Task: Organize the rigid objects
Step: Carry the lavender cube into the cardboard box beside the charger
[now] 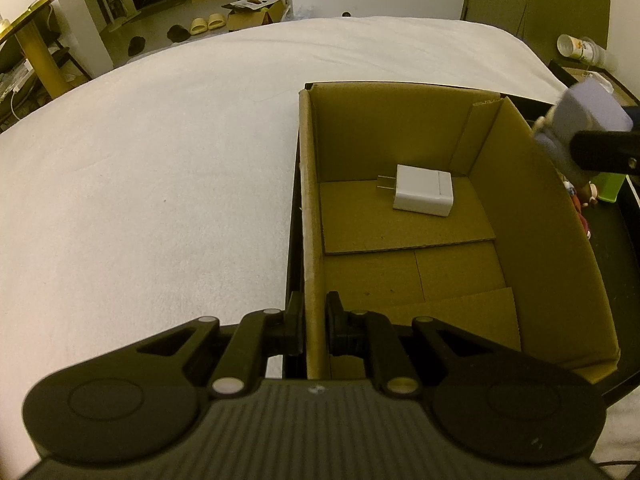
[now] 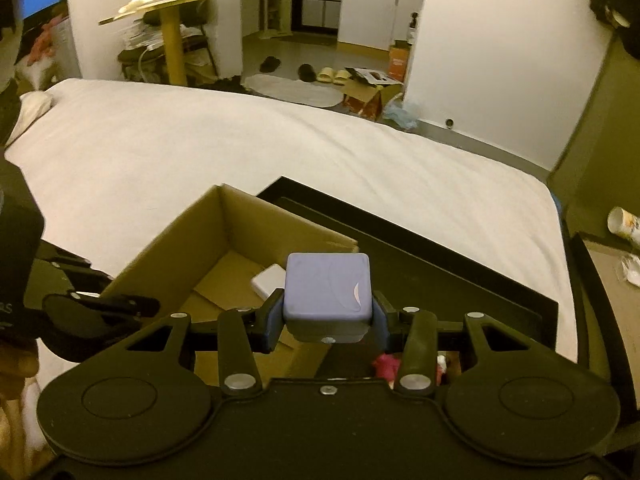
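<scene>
An open cardboard box (image 1: 532, 216) sits on a black tray on the white bed. A white charger plug (image 1: 422, 190) lies on the box floor near its far wall; it also shows in the right wrist view (image 2: 268, 280). My left gripper (image 1: 314, 328) is shut on the box's near-left wall, one finger outside and one inside. My right gripper (image 2: 326, 322) is shut on a lavender square block (image 2: 327, 290) and holds it above the box's right wall; the block also shows in the left wrist view (image 1: 582, 124).
The black tray (image 2: 460, 272) extends right of the box. Small toys (image 1: 586, 196) and a green container (image 1: 608, 188) lie beyond the box's right wall. A nightstand with a cup (image 2: 624, 222) stands at the right. White bed (image 1: 140, 180) spreads to the left.
</scene>
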